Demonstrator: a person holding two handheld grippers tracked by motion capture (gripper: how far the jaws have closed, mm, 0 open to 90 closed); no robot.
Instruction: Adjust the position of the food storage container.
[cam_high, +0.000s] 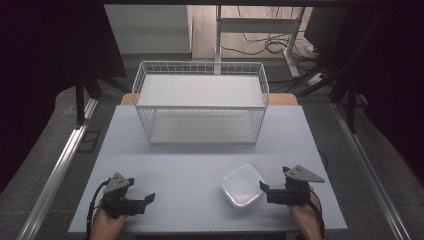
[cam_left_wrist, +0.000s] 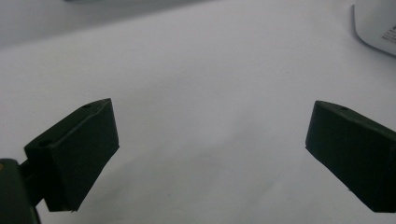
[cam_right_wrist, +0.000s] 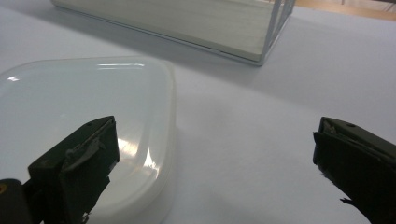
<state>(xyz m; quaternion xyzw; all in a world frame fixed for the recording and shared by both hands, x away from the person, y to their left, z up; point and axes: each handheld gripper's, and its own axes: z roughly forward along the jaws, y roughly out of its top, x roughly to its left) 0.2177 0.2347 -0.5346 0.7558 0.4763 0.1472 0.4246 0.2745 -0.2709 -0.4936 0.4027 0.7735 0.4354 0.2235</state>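
Left claw (cam_high: 148, 198) rests low at the near left of the pale worktop (cam_high: 190, 165), jaws spread wide, nothing between them. Right claw (cam_high: 264, 187) at the near right, likewise wide open and empty, one jaw just beside the rim of a clear lidded plastic container (cam_high: 242, 186). White wire basket (cam_high: 200, 102) stands at the far middle, well apart from both.

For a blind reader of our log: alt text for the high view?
A white wire basket stands at the far side of a pale table; nearer, a lidded plastic box lies beside the open right tool, with the open left tool opposite.
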